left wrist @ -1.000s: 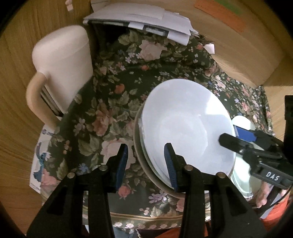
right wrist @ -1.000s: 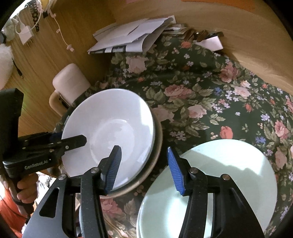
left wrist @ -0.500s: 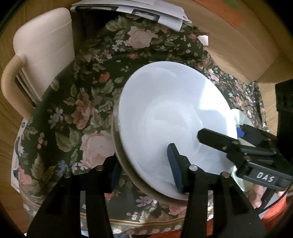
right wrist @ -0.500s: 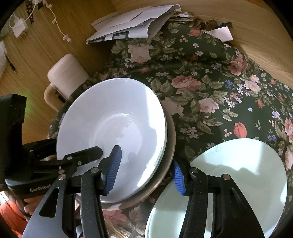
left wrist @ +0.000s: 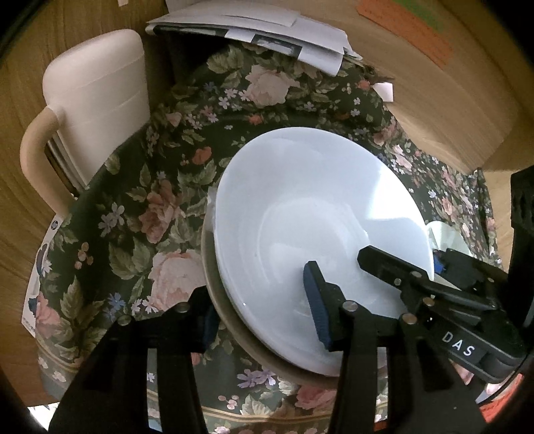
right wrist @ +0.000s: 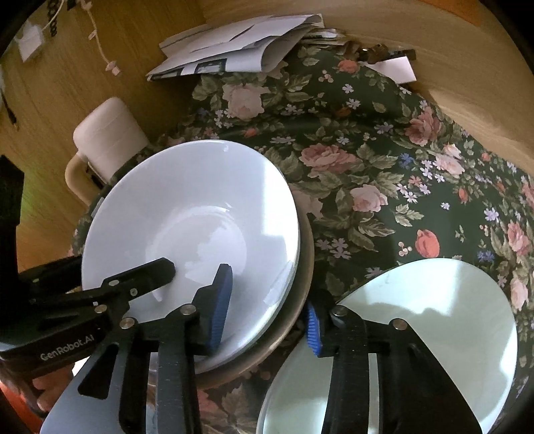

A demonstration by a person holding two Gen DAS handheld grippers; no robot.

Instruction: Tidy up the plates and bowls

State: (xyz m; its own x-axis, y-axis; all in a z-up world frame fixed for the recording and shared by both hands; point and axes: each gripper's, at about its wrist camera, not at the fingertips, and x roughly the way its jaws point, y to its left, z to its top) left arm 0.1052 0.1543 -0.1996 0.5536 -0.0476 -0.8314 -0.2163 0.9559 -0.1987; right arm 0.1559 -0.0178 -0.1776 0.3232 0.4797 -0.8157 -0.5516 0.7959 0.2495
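A stack of white bowls (left wrist: 317, 217) sits in a brown-grey dish (left wrist: 220, 310) on the floral tablecloth. My left gripper (left wrist: 263, 310) straddles the stack's near rim. One pad is inside the top bowl, the other is tucked below the dish, and the jaws look loose. My right gripper (right wrist: 267, 310) straddles the stack (right wrist: 200, 217) from the opposite side. Its jaws are closing with the rim between them, one pad on the bowl's inner wall and one under the dish. Each wrist view also shows the other gripper: right gripper (left wrist: 407, 267), left gripper (right wrist: 143, 277). Pale green plates (right wrist: 417, 334) lie under my right gripper.
A cream chair (left wrist: 96, 86) stands against the table's left edge. Loose papers (left wrist: 267, 30) lie at the back of the tablecloth (left wrist: 150, 217), by a wooden wall. The cloth behind and right of the stack is bare (right wrist: 383, 167). A person's hand (right wrist: 50, 384) holds the left gripper.
Both grippers have pushed further onto the stack's rim, and their outer pads now sit beneath the dish. The right jaws have narrowed around the rim. The left jaws have kept their width.
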